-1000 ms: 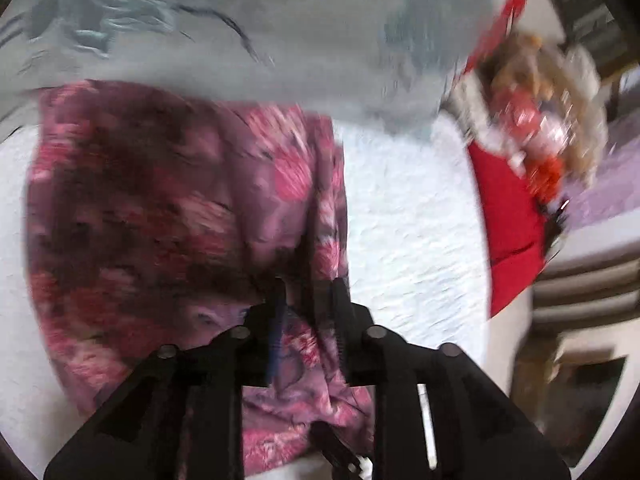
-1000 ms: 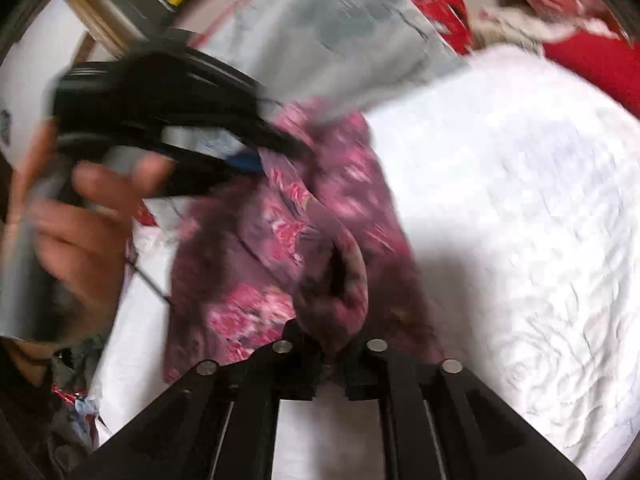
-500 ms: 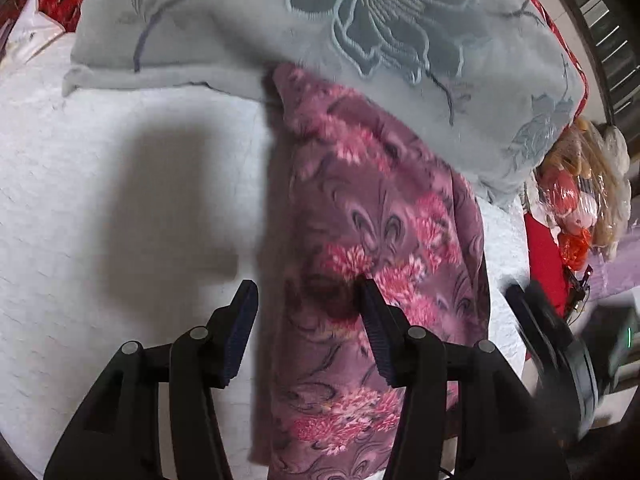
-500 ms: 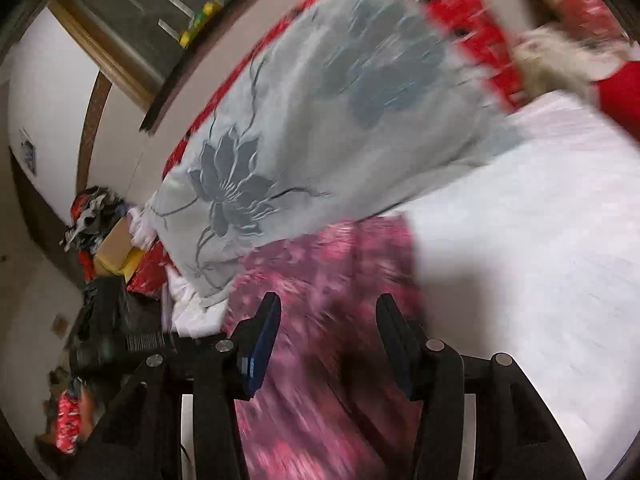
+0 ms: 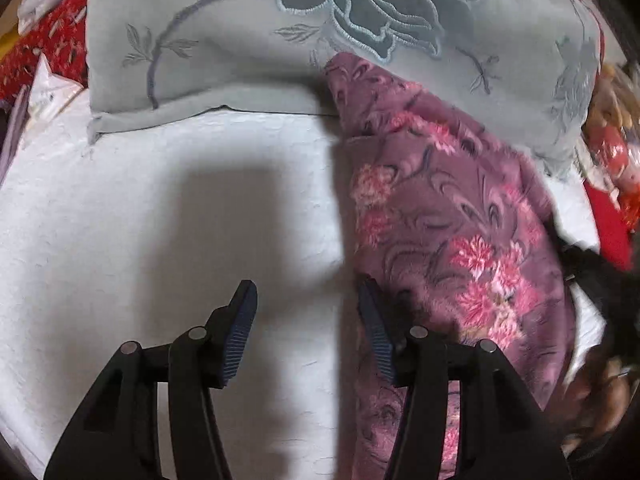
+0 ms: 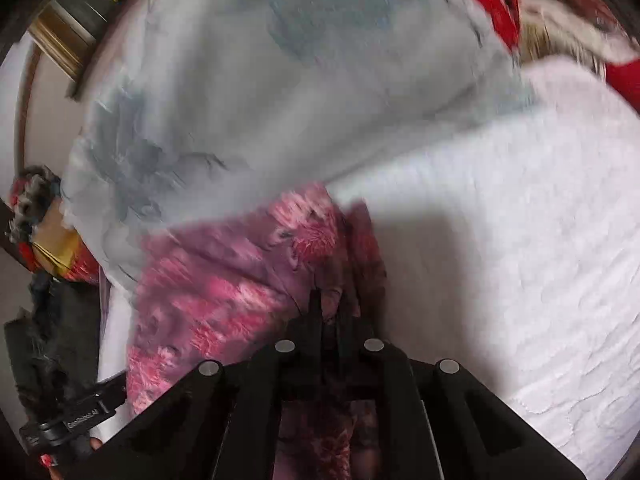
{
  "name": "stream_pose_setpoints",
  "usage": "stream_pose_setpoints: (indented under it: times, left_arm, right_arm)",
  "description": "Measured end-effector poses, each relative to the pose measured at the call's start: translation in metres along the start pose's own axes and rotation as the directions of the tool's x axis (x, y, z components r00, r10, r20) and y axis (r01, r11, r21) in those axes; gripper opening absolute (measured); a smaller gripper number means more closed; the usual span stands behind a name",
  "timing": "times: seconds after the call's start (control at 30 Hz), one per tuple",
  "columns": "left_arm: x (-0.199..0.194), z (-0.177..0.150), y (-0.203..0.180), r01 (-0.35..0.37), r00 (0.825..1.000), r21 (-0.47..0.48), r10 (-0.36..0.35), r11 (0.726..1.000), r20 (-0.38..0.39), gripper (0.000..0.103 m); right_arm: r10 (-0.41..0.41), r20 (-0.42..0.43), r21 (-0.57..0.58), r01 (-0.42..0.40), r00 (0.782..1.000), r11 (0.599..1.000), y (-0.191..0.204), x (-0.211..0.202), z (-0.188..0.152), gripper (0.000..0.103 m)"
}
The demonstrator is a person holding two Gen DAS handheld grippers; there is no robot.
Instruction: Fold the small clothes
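Looking across the bed [image 5: 120,208], I see the grey pillow [image 5: 240,32] at its head and the purple floral cloth [image 5: 448,220] lying in a long strip, its top corner up against the pillow. The left tool [image 5: 306,332] hangs about half open over bare sheet just beside the cloth's edge, gripping nothing. The right tool [image 6: 334,312] has just snapped closed, and a fold of cloth [image 6: 240,280] looks pinched between its jaws, though blur keeps me from being sure how much. My worry is a thin pinch: a pull could slip it free or drag the whole strip askew. With the left tool off the fabric, nothing anchors the other edge, so the fold may bunch.
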State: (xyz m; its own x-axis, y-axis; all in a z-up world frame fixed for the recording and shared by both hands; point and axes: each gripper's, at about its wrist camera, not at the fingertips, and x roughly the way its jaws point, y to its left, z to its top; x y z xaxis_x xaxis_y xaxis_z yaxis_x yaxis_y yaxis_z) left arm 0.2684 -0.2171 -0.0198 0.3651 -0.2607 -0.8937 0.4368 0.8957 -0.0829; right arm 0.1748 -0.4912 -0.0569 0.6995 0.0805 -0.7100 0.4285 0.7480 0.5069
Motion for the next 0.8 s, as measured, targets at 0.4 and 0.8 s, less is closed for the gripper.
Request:
stream_pose_setpoints:
  times: [0.4,0.8]
  left_arm:
    - [-0.033,-0.062,0.015,0.247,0.969,-0.087,-0.243,0.965,0.056,0.056]
    - [-0.048,-0.041,0.036,0.294,0.951,-0.108,-0.279,0.950,0.136,0.085]
  right_arm:
    - [0.125,-0.105,-0.091,-0.134,0.987,0.987,-0.013,-0.076,-0.071,0.013]
    - [0.043,-0.004,-0.093,-0.043,0.999,0.995,-0.011,-0.097,-0.060,0.020]
